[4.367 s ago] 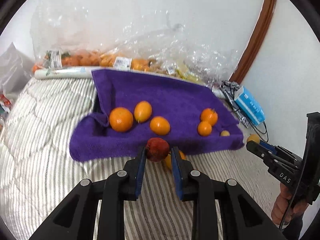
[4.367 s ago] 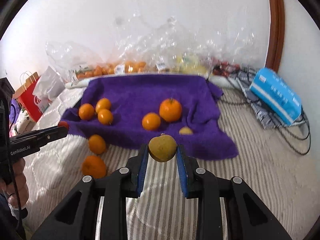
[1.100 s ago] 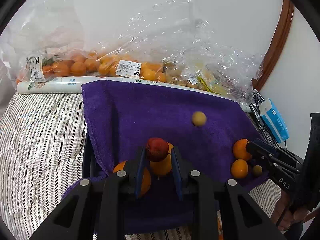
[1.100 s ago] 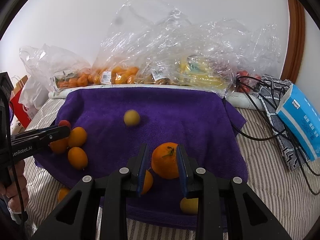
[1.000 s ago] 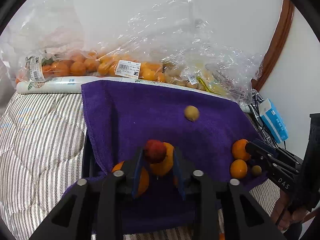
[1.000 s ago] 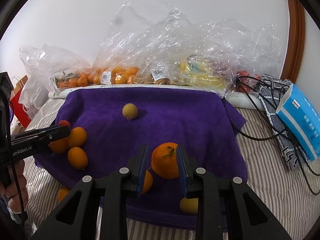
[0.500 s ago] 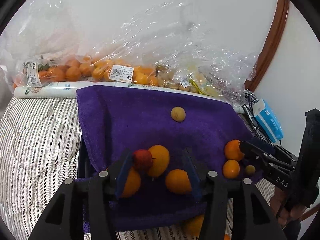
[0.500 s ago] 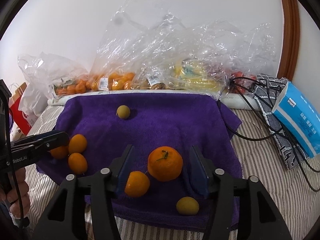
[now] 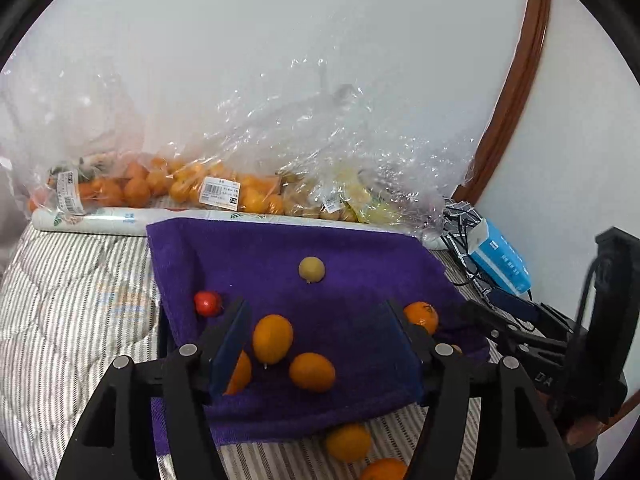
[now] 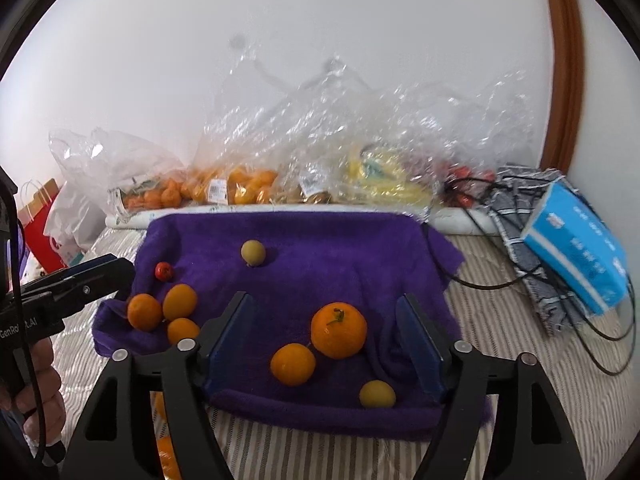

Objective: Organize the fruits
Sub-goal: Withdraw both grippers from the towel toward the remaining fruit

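Now both tongs angled down, jaws just parted, empty

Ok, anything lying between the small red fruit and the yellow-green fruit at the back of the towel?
No. In both wrist views, only bare purple towel lies between the red fruit and yellow-green fruit.

On your towel, fruit clusters at nine o'clock; bags lie behind at twelve; box at three.
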### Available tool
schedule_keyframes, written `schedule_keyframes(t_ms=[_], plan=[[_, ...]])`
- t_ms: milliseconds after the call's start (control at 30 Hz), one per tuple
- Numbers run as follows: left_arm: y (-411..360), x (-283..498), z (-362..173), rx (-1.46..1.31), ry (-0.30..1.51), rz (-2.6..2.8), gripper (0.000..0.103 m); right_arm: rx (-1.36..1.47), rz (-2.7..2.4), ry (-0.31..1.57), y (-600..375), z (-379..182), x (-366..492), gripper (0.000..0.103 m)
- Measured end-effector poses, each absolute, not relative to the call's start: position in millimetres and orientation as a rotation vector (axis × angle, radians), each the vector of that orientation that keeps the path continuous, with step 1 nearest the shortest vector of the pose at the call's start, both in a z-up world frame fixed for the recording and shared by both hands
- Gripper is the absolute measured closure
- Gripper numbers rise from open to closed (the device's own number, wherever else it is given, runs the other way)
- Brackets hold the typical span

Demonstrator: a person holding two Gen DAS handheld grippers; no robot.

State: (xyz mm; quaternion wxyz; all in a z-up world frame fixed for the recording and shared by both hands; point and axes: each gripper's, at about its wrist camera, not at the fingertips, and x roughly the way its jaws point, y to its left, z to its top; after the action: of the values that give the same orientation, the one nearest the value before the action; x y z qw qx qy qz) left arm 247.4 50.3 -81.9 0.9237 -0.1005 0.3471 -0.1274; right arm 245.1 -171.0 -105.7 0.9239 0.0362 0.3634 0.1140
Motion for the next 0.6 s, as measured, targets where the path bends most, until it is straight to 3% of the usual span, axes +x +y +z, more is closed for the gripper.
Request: schedule_keyframes(t_ms=[600], plan=[[87.6, 192.8, -79.5, -0.225, 0.716, -0.202, 0.039, 0.035, 0.174, 0.712, -157.5, -86.0, 183.3, 0.029]])
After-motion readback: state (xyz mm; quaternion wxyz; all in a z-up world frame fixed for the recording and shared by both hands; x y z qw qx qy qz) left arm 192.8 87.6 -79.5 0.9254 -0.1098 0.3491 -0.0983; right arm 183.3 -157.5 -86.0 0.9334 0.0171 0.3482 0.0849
